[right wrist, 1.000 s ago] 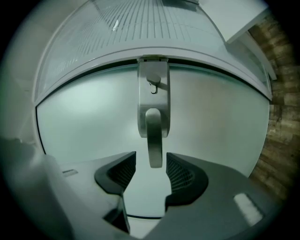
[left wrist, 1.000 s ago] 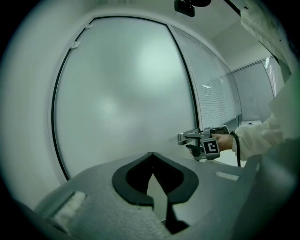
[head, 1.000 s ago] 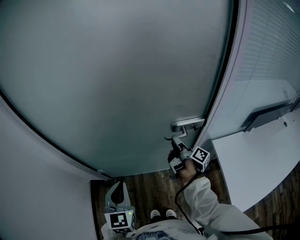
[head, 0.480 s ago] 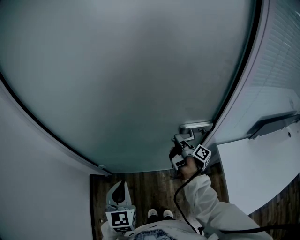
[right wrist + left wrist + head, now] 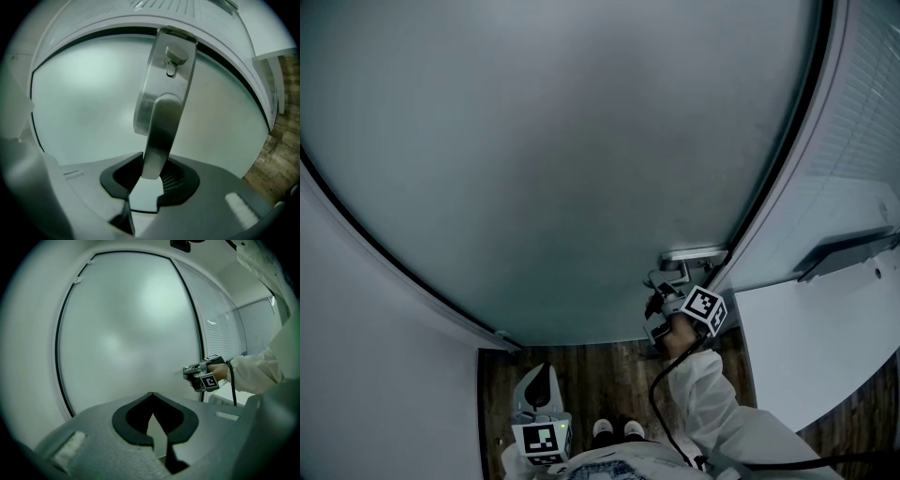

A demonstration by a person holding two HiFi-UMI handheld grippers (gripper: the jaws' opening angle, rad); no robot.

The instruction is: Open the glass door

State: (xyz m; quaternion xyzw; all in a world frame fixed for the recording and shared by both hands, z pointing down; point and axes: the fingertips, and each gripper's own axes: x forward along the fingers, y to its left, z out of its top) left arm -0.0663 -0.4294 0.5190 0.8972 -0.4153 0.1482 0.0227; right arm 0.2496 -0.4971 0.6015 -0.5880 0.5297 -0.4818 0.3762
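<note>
- White sleeve (image 5: 712, 398) and a black cable (image 5: 659, 398) run up to the right gripper (image 5: 150, 171), held out from the person's body at the door's right edge.
- Low on the other side, the grey left gripper (image 5: 153, 395) hangs well apart from the door. Its fingers (image 5: 131, 420) are together with nothing between them.
- At the right gripper, the fingers (image 5: 178, 180) are closing on the brushed-metal lever handle (image 5: 161, 112). Only the lever's free end sits between the pads, and both look to be touching it.
- Past the lever, a small thumb-turn (image 5: 174, 57) sits on the same plate; I cannot tell whether it is locked.
- Behind that, the frosted glass door (image 5: 562, 141) stands shut in its dark frame (image 5: 773, 187).
- Slip risk: with so little of the lever inside the pads, pressing down could slide the smooth metal out of the grip.
- Lock risk: if the thumb-turn is engaged, the lever may turn while the door stays put.
- Snag risk: the loose cable hangs near the lever and could catch on it as the door swings.
- Room risk: the person's shoes (image 5: 614, 429) are close to the threshold, so a door opening inward would have little space.
</note>
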